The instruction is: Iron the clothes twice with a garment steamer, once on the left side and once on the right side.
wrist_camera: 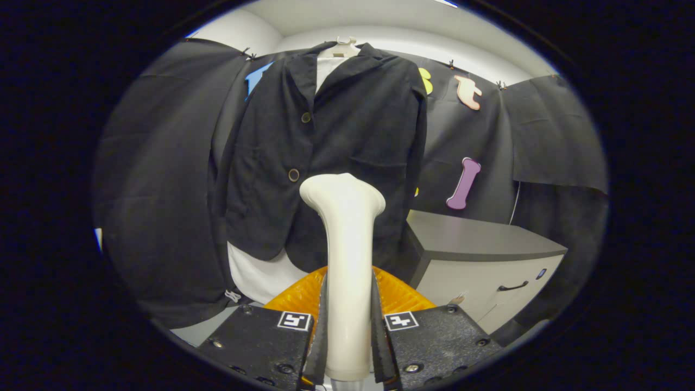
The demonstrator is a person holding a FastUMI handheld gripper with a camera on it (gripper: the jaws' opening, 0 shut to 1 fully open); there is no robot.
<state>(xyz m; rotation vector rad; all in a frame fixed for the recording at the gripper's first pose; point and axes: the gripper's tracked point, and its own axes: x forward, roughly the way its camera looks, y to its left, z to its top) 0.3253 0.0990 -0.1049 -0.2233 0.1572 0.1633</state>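
Observation:
A black jacket (pixel 331 146) hangs on a white hanger (pixel 342 48) over a white shirt (pixel 260 274), straight ahead of the fingers. The cream garment steamer (pixel 346 255) stands upright between my fingers, its handle clamped on both sides. Its flared head (pixel 342 194) points at the jacket's lower front, just right of the lower button (pixel 294 175). My gripper (pixel 347 326) is shut on the steamer's handle. I cannot tell whether the head touches the cloth.
A grey-topped cabinet (pixel 478 255) with a dark drawer handle stands to the right, close beside the jacket's hem. An orange ribbed object (pixel 399 296) sits low behind the steamer handle. Black cloth walls surround the jacket.

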